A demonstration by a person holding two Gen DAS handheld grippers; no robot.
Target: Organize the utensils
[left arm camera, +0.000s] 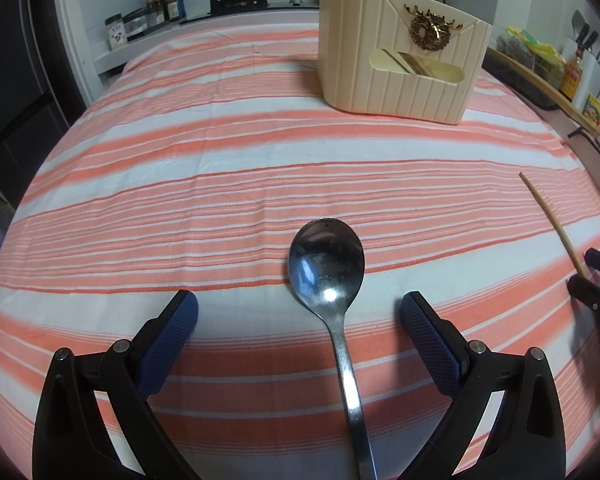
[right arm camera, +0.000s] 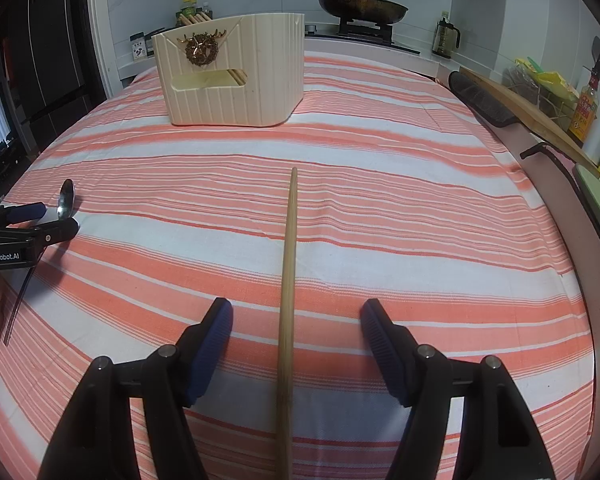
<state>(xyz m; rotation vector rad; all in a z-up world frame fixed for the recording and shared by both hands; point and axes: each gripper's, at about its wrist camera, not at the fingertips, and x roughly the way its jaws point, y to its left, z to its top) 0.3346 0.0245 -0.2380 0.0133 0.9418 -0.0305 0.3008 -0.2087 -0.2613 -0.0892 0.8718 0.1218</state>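
Striped cloth covered the tabletop (left arm camera: 220, 152). My left jaws (left arm camera: 299, 308) stood wide open astride the spoon (left arm camera: 327, 264); my right jaws (right arm camera: 296, 316), open, straddled the chopstick (right arm camera: 289, 240), both lined up for gripping. Utensil holder (right arm camera: 236, 80) waited behind.

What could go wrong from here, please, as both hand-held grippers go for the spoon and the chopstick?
1. The spoon lies flat on the striped cloth, its thin handle between the open jaws of the left hand-held gripper; closing might pinch cloth or let it slip.
2. The chopstick is round and thin between the open jaws of the right hand-held gripper; it could roll aside.
3. The utensil holder already holds chopsticks, so insertion could snag.
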